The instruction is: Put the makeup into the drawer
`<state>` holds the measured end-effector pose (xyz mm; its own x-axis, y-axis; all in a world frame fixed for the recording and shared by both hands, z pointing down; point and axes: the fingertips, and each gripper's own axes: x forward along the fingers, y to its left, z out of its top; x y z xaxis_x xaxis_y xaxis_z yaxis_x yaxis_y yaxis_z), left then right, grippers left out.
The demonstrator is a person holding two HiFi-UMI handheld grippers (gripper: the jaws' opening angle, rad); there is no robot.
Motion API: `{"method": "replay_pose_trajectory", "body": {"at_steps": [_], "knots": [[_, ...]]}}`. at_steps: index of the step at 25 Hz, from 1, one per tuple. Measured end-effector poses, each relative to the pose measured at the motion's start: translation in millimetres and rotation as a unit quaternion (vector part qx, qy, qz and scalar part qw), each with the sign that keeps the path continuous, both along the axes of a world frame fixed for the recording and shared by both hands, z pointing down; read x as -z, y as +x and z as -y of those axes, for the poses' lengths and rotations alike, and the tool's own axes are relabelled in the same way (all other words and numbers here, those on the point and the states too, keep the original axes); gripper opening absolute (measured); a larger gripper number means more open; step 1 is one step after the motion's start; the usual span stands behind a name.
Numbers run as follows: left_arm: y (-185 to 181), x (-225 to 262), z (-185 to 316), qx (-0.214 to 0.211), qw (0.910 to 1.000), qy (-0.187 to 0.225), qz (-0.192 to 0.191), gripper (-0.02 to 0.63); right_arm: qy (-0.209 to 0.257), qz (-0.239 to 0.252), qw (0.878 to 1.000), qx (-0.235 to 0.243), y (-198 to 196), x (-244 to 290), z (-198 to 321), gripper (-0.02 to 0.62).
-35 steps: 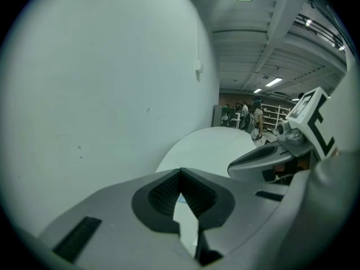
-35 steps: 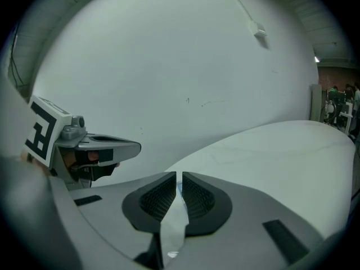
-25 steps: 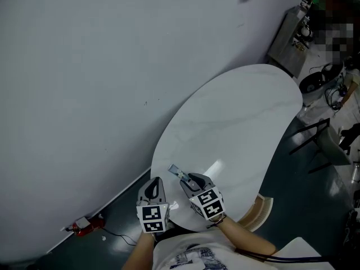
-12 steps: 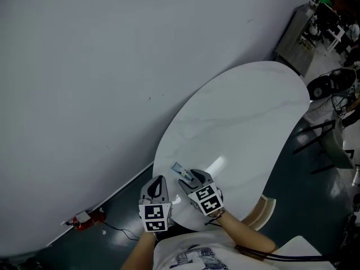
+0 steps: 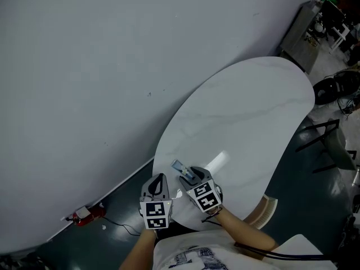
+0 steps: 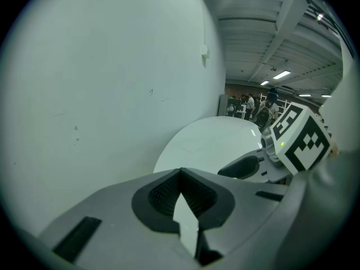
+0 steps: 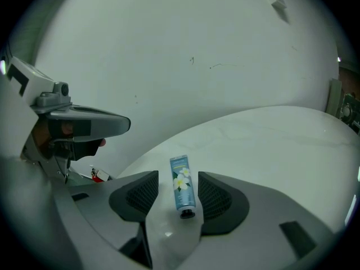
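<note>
1. Makeup tube (image 7: 183, 189): a pale blue tube printed with white flowers. It lies flat on the white oval table (image 7: 270, 145) near the table's edge closest to the person, with its dark cap (image 7: 187, 212) towards that edge. In the head view, the makeup tube (image 5: 179, 166) shows just inside the same edge of the table (image 5: 242, 111).
2. Right gripper (image 7: 177, 179): its jaws stand moderately apart, one on each side of the tube. There is a gap on both sides, so neither pad presses the tube. The jaws have just been opening. In the head view, the right gripper (image 5: 187, 176) hangs over the table's near edge and points inward across the top.
3. Left gripper (image 6: 180, 173): its fingertips meet at a point with nothing between them. It points towards the table (image 6: 208, 142). In the head view, the left gripper (image 5: 159, 178) sits just outside the table's near edge, beside the right gripper.
4. Marker cube (image 6: 301, 139): this is part of the right gripper, seen from the left gripper view, above the table's near end.
5. Wall (image 5: 84, 66): plain and pale, it runs along the far side of the table.
6. Red object (image 5: 84, 214): it lies on the dark floor (image 5: 121, 221) at the wall's foot, well apart from the table.
</note>
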<state>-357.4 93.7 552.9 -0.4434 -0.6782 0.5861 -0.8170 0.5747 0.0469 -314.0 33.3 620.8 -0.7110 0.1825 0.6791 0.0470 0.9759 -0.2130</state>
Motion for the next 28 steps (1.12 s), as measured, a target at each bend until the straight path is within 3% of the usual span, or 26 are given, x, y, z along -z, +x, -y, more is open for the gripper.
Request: {"method": "replay_pose_trajectory", "body": {"at_steps": [13, 17, 28], "knots": [[-10, -8, -3, 0.010, 0.9999, -0.007, -0.010, 0.017, 0.040, -0.055, 0.997, 0.043, 4, -31, 0, 0.213], [-11, -9, -9, 0.016, 0.9998, -0.004, -0.008, 0.017, 0.065, -0.056, 0.996, 0.031, 4, -33, 4, 0.155], [-6, -1, -30, 0.006, 0.9999, 0.003, -0.010, 0.017, 0.053, -0.056, 0.997, -0.003, 16, -20, -6, 0.135]]}}
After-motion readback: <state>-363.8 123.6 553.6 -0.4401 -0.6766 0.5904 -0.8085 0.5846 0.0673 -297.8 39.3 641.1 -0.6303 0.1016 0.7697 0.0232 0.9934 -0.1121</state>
